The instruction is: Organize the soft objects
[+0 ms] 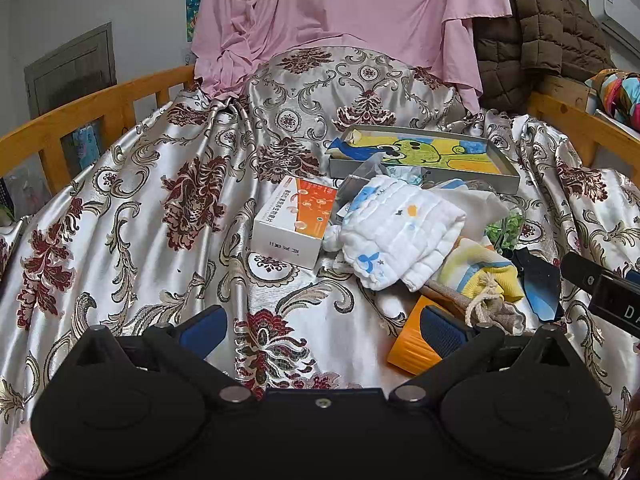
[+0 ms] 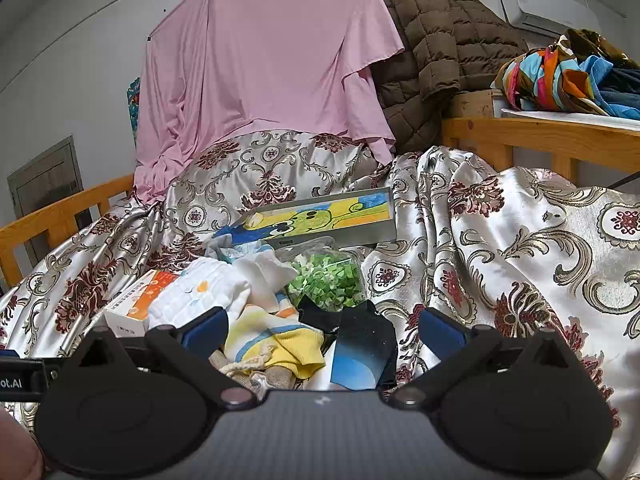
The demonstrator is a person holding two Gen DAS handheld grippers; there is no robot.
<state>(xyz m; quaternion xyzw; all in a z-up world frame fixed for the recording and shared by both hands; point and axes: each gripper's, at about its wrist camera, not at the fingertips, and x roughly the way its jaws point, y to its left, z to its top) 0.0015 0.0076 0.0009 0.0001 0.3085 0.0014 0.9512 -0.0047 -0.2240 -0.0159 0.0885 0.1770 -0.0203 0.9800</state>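
Observation:
A pile of soft things lies on the floral satin bedspread (image 1: 160,208). A white quilted baby cloth (image 1: 400,232) (image 2: 200,292) lies on top, with a yellow striped sock (image 1: 484,272) (image 2: 288,340), a beige drawstring pouch (image 1: 488,304) (image 2: 248,368) and a black-and-blue sock (image 1: 540,284) (image 2: 364,348) beside it. My left gripper (image 1: 324,328) is open, low over the bedspread just left of the pile. My right gripper (image 2: 324,328) is open above the yellow sock and the black-and-blue sock, with nothing between its fingers. The right gripper's body shows at the left wrist view's right edge (image 1: 604,288).
A white-and-orange carton (image 1: 296,220) (image 2: 136,304), an orange ribbed block (image 1: 416,344), a bag of green bits (image 2: 328,280) and a shallow box with a frog picture (image 1: 424,156) (image 2: 320,216) sit around the pile. Wooden rails (image 1: 92,116) (image 2: 540,136) bound the bed; pink sheet (image 2: 264,60) hangs behind.

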